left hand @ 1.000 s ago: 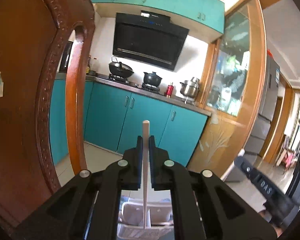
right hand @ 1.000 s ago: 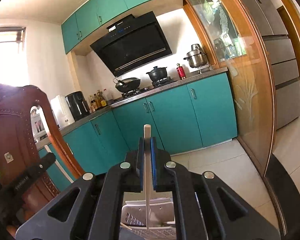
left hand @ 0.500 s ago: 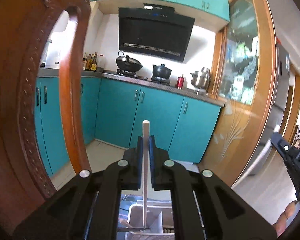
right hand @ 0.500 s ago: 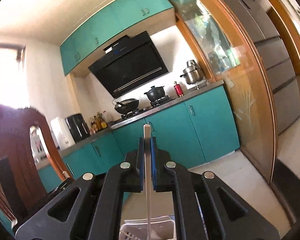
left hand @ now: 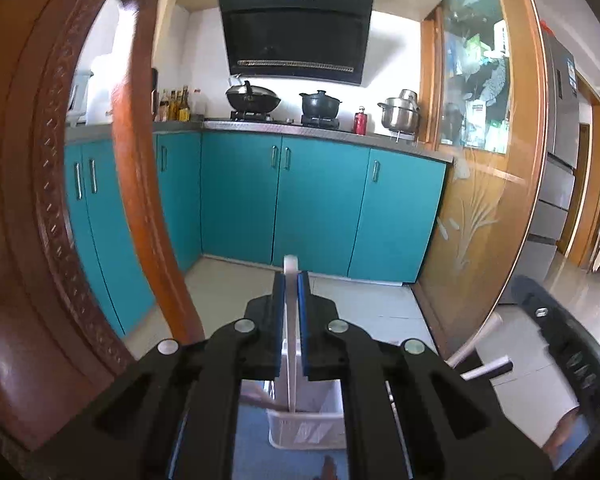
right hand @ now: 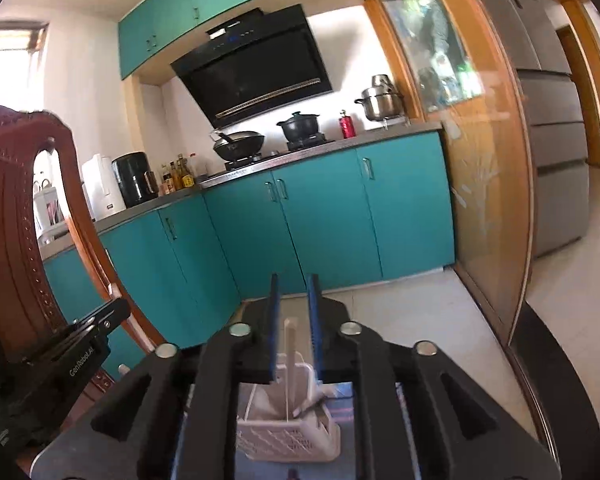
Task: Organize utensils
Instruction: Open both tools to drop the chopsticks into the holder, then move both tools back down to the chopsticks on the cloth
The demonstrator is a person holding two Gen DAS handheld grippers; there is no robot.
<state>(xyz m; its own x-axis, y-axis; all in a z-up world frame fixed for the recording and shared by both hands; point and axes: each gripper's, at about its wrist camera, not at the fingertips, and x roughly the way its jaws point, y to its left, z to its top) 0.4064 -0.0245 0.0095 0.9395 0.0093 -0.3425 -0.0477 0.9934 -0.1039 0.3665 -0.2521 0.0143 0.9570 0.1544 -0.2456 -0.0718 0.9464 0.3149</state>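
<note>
In the left wrist view my left gripper [left hand: 291, 280] is shut on a white utensil handle [left hand: 290, 344] that stands upright, its lower end inside a white slotted utensil basket [left hand: 306, 426]. In the right wrist view my right gripper [right hand: 293, 292] is open. A white utensil handle [right hand: 289, 364] stands loose between its jaws, down in the same white basket [right hand: 287, 440]. Other utensils lean in the basket. The right gripper's body [left hand: 560, 344] shows at the right of the left wrist view, and the left gripper's body [right hand: 71, 356] at the left of the right wrist view.
A carved wooden chair back [left hand: 59, 240] stands close on the left; it also shows in the right wrist view [right hand: 19, 216]. Teal kitchen cabinets [left hand: 316, 200], a stove with pots and a glass sliding door [left hand: 480, 200] lie beyond. The basket sits on a blue surface [left hand: 251, 440].
My right gripper has opened and let its white utensil drop lower into the basket. Both grippers have tilted down toward the basket; the left stays shut on its utensil.
</note>
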